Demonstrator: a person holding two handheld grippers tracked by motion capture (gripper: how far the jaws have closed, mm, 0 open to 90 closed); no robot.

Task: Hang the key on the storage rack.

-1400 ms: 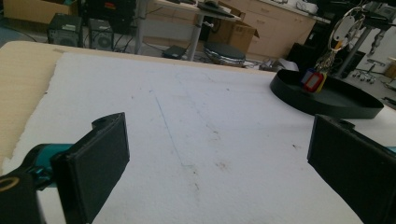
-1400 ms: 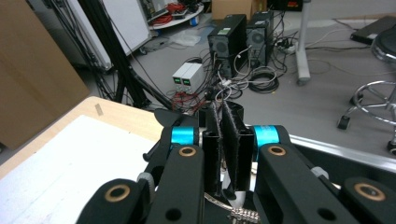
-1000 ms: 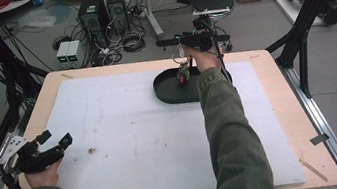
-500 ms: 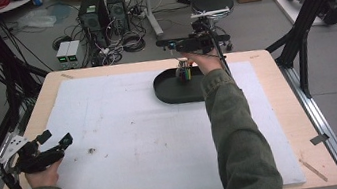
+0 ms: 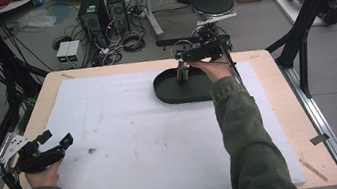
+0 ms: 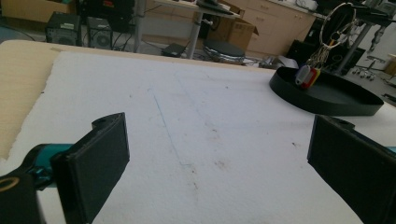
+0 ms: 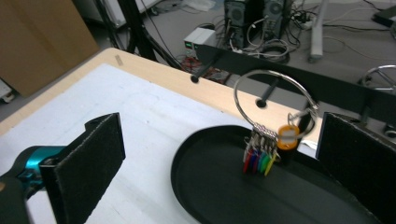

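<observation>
Right now your right gripper, jaws spread, is facing the key ring dangling upright over the black tray.

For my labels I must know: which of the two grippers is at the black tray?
The right gripper, at the black tray's far rim; the left gripper is far off, at the white mat's near edge.

The key ring is shiny metal with coloured plastic tags. The black tray looks smooth, semi-matt. A rough white sheet covers the pale wood worktop
</observation>
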